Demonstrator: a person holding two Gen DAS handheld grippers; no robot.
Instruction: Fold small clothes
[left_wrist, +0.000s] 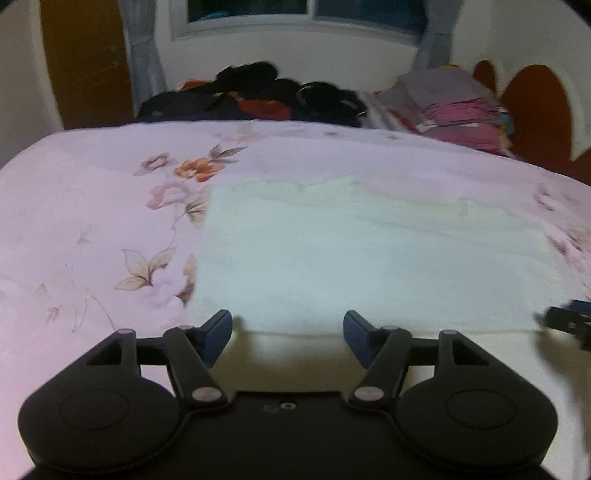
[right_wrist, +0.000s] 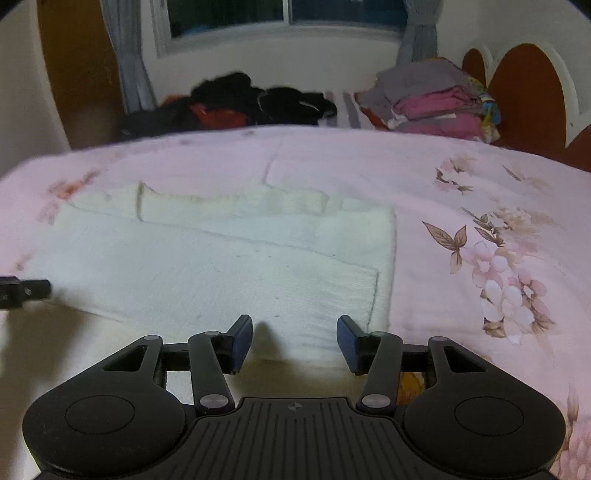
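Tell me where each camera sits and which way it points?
Left wrist: behind the open left gripper, facing the white garment on the floral bed; the right gripper peeks in at the right.
Right wrist: behind the open right gripper, same garment; the left gripper enters at the left.
Shared: garment, bed, far clothes piles, window.

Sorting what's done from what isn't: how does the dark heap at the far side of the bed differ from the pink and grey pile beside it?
The dark heap is mostly black with some red, while the pink and grey pile is lighter. The dark heap lies loose and rumpled; the pink and grey pile is stacked in flat layers, apparently folded. The heap sits left of the pile. Both rest at the far edge of the floral bedspread, below the window.
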